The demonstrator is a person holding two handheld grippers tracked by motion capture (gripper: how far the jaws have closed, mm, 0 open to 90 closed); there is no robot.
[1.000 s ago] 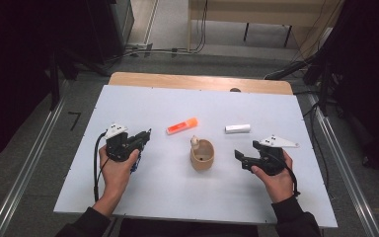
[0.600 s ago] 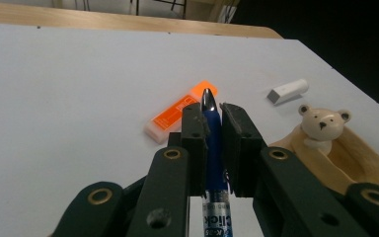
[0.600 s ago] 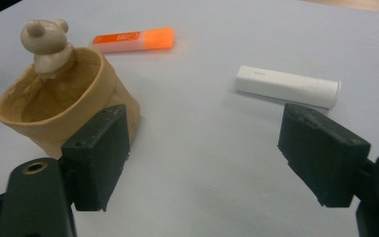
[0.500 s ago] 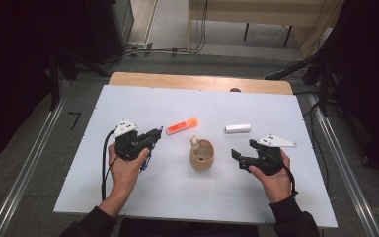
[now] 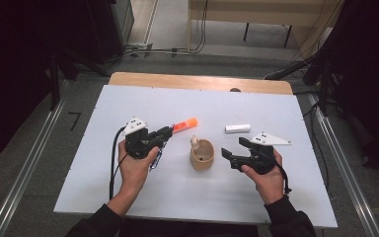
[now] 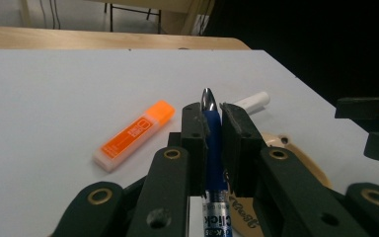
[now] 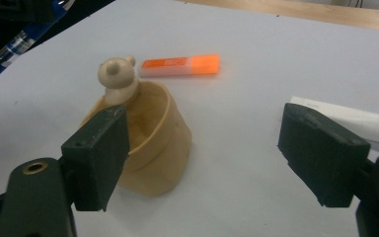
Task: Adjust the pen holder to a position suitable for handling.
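Left gripper view: I am clamping the blue pen (image 6: 212,133) in the left gripper (image 6: 212,111), aiming squarely for the cup (image 5: 202,156), right gripper (image 7: 205,163) gaping empty.

This looks like a lab or test room — a white board (image 5: 128,103) laid over a wooden table (image 5: 177,80) serves as the work surface, with metal rails (image 5: 24,163) on the grey floor (image 5: 89,84) either side. Cables (image 5: 177,49) trail across the floor behind — dark curtains or screens (image 5: 24,59) close in both sides, and a second wooden desk (image 5: 256,12) stands farther back.
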